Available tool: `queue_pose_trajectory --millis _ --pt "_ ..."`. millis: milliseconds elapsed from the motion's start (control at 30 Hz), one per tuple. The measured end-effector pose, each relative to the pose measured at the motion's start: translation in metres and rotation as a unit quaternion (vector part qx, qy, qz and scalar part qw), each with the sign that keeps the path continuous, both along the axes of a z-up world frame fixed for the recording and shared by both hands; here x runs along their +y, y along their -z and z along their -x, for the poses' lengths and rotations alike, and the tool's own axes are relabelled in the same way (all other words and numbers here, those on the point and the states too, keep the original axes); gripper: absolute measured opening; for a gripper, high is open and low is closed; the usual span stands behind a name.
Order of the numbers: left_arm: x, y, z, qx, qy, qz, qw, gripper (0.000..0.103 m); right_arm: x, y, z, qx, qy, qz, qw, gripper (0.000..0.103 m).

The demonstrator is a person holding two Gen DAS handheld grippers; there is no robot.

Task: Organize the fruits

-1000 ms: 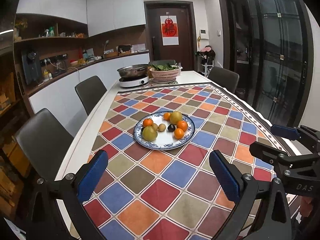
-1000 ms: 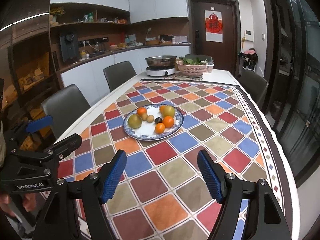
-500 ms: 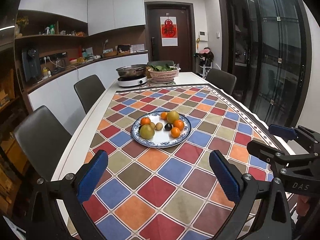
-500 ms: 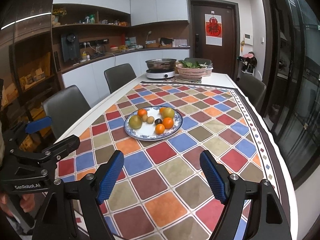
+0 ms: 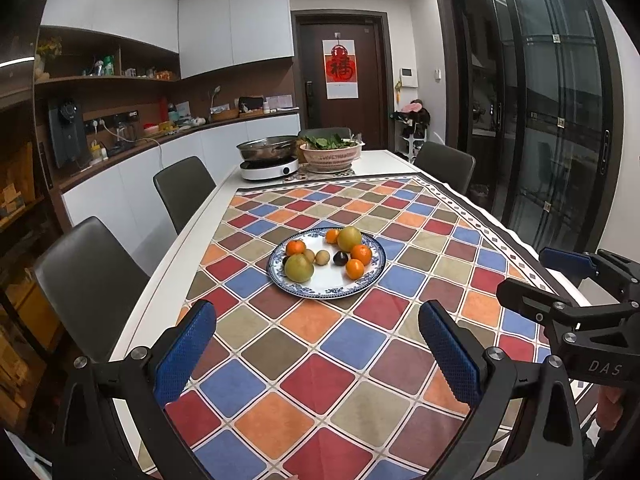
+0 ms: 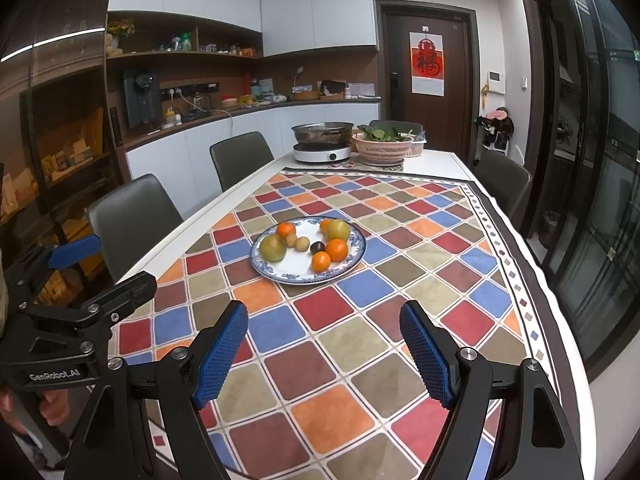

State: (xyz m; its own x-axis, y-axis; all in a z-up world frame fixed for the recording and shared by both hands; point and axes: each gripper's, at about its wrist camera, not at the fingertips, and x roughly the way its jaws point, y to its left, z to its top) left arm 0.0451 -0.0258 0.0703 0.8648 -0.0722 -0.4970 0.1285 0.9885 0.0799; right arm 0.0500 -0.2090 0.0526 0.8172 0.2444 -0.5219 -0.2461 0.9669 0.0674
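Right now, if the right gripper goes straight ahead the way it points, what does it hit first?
Probably the tablecloth short of the plate; nothing stands between. The right gripper is open and empty. Depth is unclear.

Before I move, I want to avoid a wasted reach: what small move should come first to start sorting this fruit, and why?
Probably ease the right hand-held gripper forward toward the blue-rimmed plate. Both hand-held grippers, the left too, are open and empty, well short of the plate. All the fruit sits on it, and the nearest orange lies at the plate's near side.
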Motion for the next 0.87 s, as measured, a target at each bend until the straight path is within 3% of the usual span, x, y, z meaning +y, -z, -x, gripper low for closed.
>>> queue_pose_trajectory --millis 867 --pt "-0.0044 0.0041 0.0012 0.008 0.007 -0.002 0.9999 0.103 -0.0038 0.0014 0.0015 0.002 -0.002 -0.006 1.000 0.079"
